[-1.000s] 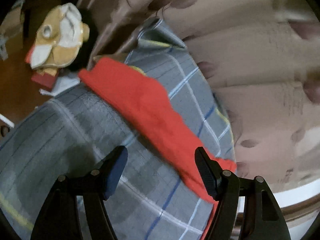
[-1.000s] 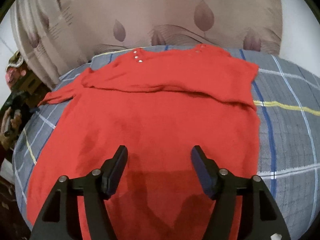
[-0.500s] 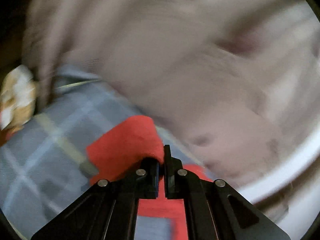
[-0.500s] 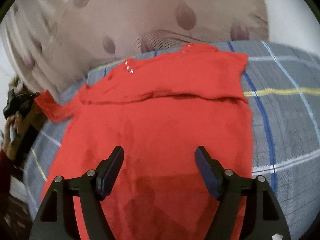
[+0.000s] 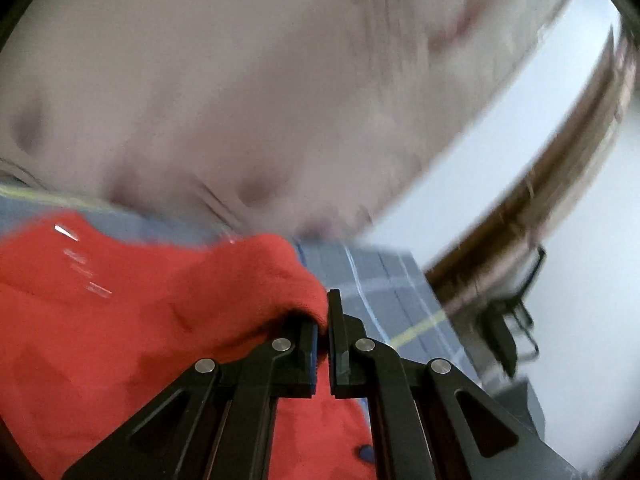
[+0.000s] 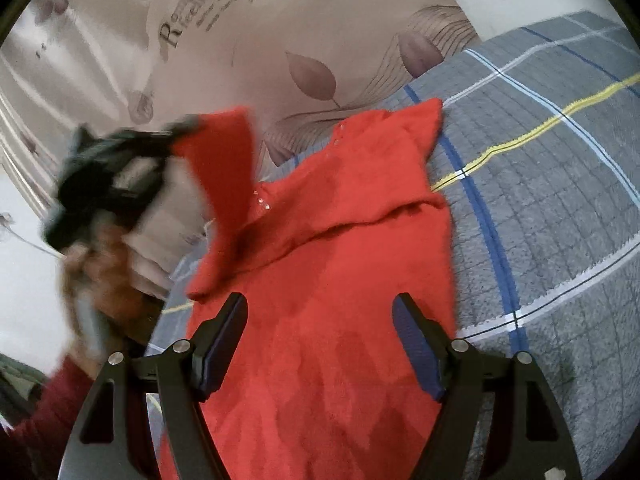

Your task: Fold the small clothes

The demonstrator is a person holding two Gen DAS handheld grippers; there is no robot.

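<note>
Grey plaid blanket point(image 6: 552, 208); leaf-print curtain point(image 6: 280, 32) behind.

Through my right wrist camera I can make out dark printed lettering on the beige leaf-patterned curtain point(image 6: 248, 40), toward eleven o'clock. The largest word starts with a capital "R", perhaps "Rom", with smaller slanted lines beside it too blurred for me to read. My left wrist camera shows no readable text.
</note>
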